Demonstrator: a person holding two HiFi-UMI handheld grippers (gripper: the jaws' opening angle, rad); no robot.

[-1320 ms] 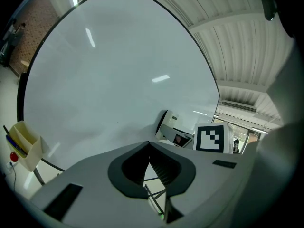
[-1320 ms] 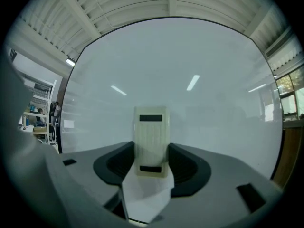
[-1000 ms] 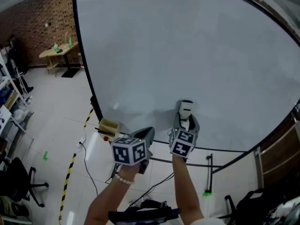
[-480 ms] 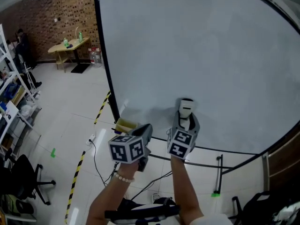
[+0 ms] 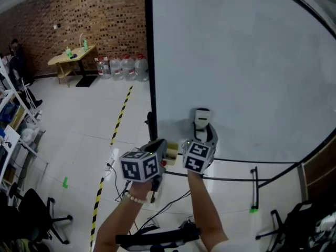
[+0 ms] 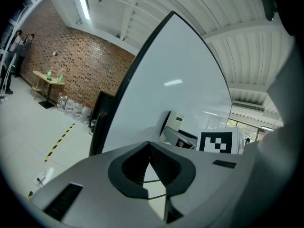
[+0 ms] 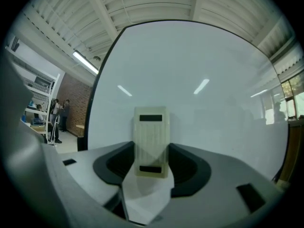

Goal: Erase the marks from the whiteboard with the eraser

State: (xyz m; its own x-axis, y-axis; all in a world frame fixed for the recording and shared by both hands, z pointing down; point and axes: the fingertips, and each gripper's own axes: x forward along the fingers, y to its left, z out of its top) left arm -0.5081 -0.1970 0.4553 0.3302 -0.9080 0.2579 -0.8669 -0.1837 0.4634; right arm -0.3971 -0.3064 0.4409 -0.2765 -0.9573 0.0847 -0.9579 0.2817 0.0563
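Right gripper [image 5: 202,132] is up at the whiteboard [image 5: 247,62], jaws pinching the eraser [image 5: 201,118] by its lower end. In the head view the eraser sits low on the board, near its black left edge, standing upright above the gripper's cube [image 5: 198,157]. Left gripper [image 5: 158,147] hangs just beside it, lower and to the left, by the board's bottom corner.

Over to the right gripper view. The right gripper [image 7: 152,167] has the cream eraser [image 7: 152,136] dead centre between its two dark jaws. The ribbed back faces the camera, with a dark slot at top and bottom. The whiteboard [image 7: 204,80] fills nearly everything behind, and ceiling lights glint off it, which the head view doesn't give. Far left, people [image 7: 59,112] stand by shelving.

Left gripper view now. The left gripper [image 6: 148,146] has its jaws pressed together at the tips, nothing between them. This is the one view that catches the eraser [image 6: 172,121] side-on, lying against the whiteboard [image 6: 166,80], with the cube [image 6: 216,142] just right of it.

The head view takes in the room: striped tape [image 5: 119,117] on the floor, bottles [image 5: 122,66] against the brick wall [image 5: 89,20], a table [image 5: 71,56]. The right gripper view shows almost none of that.
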